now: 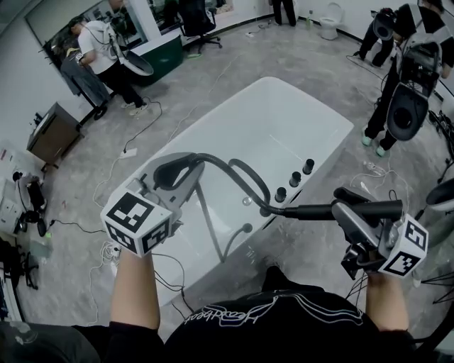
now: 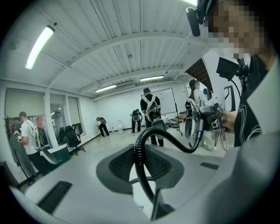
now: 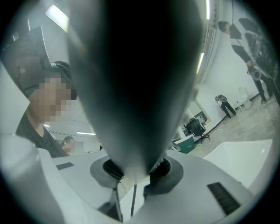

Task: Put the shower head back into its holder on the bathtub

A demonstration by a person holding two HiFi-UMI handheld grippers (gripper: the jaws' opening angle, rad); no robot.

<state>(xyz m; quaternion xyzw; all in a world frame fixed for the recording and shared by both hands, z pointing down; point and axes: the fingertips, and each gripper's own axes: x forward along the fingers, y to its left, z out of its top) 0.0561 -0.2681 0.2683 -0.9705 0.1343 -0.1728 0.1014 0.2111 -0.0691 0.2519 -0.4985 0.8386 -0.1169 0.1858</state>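
Note:
The black shower head lies level across my right gripper, which is shut on its handle just outside the near rim of the white bathtub. Its black ribbed hose arcs left over the tub to my left gripper, which is shut on it. In the left gripper view the hose rises from between the jaws and bends right to the shower head. In the right gripper view the dark shower head fills the middle, clamped between the jaws. Black faucet knobs stand on the tub's near rim.
Several people stand around the room's edges. A white toilet and an office chair are at the far side, and a cabinet is at the left. Cables trail over the grey floor around the tub.

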